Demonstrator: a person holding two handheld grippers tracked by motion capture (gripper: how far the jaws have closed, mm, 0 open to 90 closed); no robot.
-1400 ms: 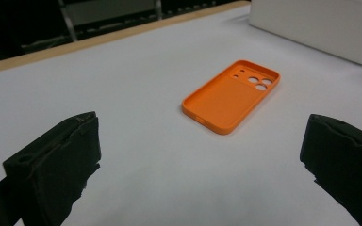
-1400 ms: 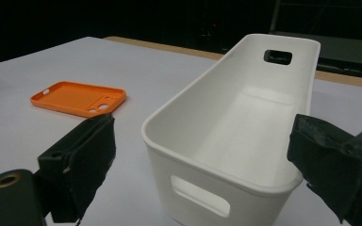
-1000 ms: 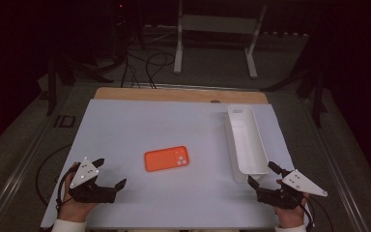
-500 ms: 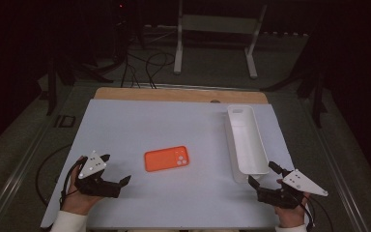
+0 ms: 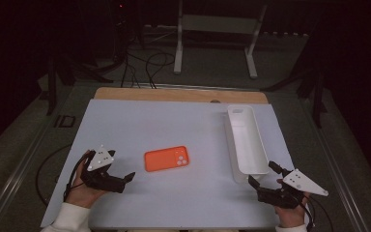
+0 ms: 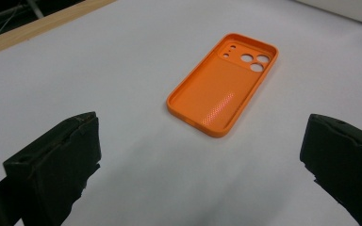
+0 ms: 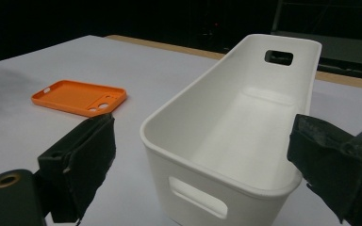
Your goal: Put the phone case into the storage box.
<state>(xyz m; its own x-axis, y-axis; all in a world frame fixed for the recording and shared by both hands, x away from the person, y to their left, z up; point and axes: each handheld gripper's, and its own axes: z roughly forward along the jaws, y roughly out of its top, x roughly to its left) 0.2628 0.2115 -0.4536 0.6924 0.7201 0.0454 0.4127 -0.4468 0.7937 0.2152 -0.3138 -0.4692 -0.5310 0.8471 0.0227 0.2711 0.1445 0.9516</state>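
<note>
An orange phone case (image 5: 166, 158) lies flat on the white table top, hollow side up, camera holes toward the right. My left gripper (image 5: 121, 165) is open just left of it, a short gap away. In the left gripper view the case (image 6: 224, 89) lies ahead of the wide-apart jaws of the left gripper (image 6: 202, 150), which hold nothing. A long white bin (image 5: 232, 140) stands at the right, empty. My right gripper (image 5: 262, 172) is open at the bin's near end. In the right gripper view the bin (image 7: 193, 94) lies ahead of the right gripper (image 7: 205, 127), with the case (image 7: 78, 98) off to the left.
The white table top (image 5: 174, 125) has a wooden strip (image 5: 174, 94) along its far edge. Beyond it stand a metal stand (image 5: 215, 43) and cables on a dark floor.
My left gripper has moved right, closer to the orange case, with its jaws still apart. The right gripper, the case and the bin have stayed put.
</note>
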